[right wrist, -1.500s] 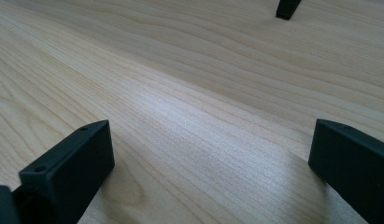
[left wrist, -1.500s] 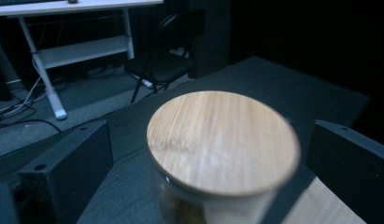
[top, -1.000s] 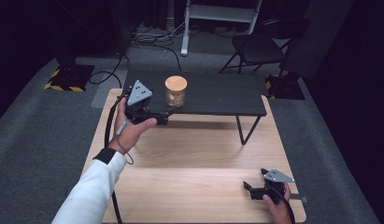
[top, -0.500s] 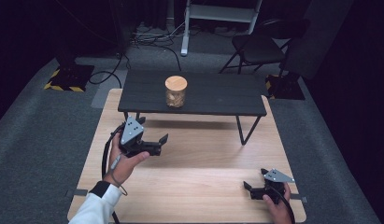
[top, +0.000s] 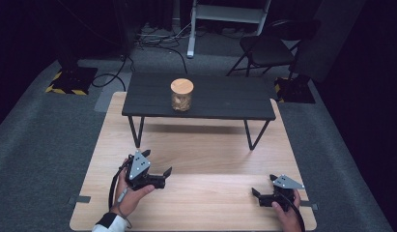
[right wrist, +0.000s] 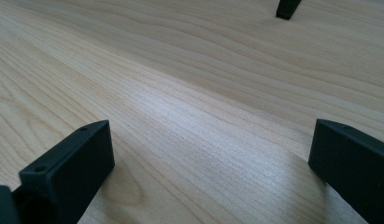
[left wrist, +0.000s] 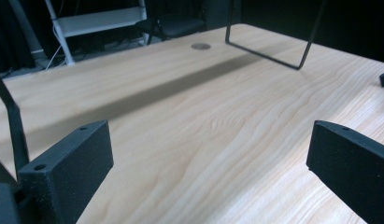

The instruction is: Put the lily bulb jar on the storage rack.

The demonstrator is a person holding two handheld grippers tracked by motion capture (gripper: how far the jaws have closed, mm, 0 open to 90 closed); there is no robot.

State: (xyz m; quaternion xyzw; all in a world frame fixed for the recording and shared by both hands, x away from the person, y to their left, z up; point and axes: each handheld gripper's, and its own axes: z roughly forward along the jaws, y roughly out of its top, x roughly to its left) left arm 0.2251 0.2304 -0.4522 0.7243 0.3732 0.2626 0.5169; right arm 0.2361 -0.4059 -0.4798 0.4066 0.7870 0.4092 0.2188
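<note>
Pale wood worktop (top: 201, 159) lies bare; both grippers, left gripper (top: 160, 176) & right gripper (top: 259, 197), rest low w/ fingers spread, holding nothing. Jar (top: 181, 94) on black bench (top: 225, 99) well apart: lift high before reaching.

The bench (top: 196, 203) is pale wood with a fine wavy grain. On it stands a small table (top: 225, 99) with a matt black top and thin black legs. On that table, the jar (top: 181, 95) has a light tan lid over brownish contents. Near the small table's near left leg, the left claw (top: 168, 172) is black with a grey plate; the right claw (top: 254, 192) matches. The floor (top: 36, 145) around the bench is speckled grey carpet.
</note>
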